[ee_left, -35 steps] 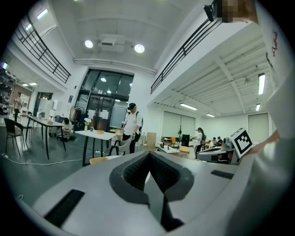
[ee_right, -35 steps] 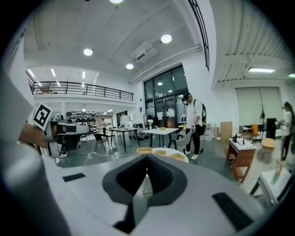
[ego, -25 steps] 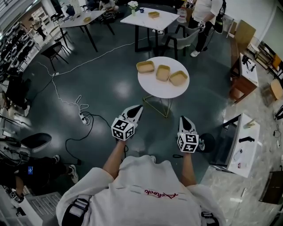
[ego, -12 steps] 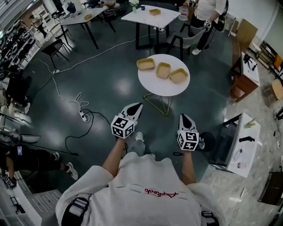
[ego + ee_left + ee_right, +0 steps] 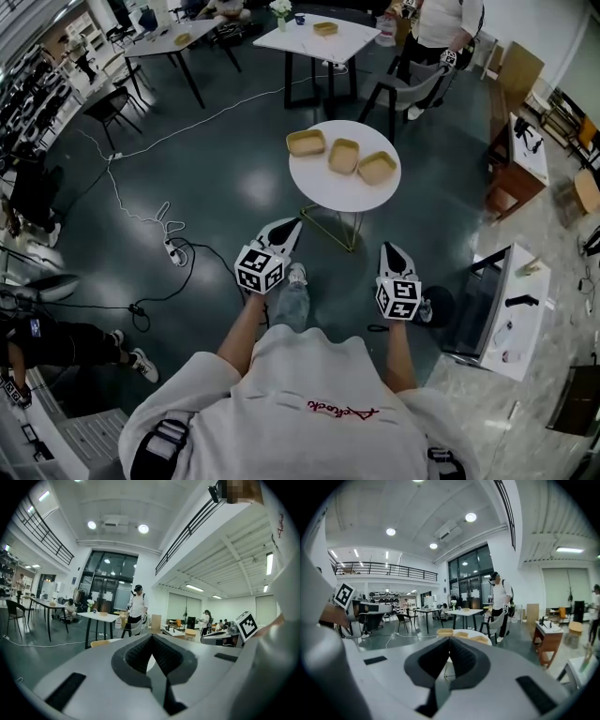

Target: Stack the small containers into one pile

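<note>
Left tool (image 5: 292,226), right tool (image 5: 389,250): jaws together, empty; three empty containers (image 5: 344,156) unstacked on table (image 5: 345,194).

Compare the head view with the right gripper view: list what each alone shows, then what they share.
Head view only: the wearer's white shirt and the right gripper from above, with its marker cube. Right gripper view only: ceiling lights, the balcony railing, and this gripper's jaws closed together, nothing between them. Both: the round table carrying three small containers, side by side, unstacked.
</note>
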A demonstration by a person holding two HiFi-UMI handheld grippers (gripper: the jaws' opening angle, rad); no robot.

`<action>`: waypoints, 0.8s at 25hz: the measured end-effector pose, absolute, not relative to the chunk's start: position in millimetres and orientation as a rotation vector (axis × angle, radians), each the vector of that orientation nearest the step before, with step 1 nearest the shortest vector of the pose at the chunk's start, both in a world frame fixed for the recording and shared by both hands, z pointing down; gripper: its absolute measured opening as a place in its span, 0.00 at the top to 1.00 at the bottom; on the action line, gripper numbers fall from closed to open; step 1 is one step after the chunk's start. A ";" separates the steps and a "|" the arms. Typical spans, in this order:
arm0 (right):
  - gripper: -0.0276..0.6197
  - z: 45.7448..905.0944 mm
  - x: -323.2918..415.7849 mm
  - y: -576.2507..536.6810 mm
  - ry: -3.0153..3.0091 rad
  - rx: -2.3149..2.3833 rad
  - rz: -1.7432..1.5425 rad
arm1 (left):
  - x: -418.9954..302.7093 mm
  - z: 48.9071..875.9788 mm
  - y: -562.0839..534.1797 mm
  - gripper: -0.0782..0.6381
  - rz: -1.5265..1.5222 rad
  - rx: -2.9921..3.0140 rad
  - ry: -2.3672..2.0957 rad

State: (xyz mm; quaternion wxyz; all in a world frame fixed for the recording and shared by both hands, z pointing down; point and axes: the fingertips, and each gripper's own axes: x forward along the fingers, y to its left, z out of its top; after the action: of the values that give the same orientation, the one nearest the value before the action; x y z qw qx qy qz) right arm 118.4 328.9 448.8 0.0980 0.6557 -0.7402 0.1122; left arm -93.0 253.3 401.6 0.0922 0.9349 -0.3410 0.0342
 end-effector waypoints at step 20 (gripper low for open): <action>0.93 449.4 117.9 183.0 -2.179 1.906 0.287 | -88.9 410.2 109.0 0.88 0.047 2.765 -1.003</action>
State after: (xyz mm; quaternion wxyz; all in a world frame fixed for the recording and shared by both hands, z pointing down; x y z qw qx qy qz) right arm 117.9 183.0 449.4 0.1160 0.6508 -0.7439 0.0981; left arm -88.9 109.0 410.2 0.0999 0.9352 -0.3394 0.0159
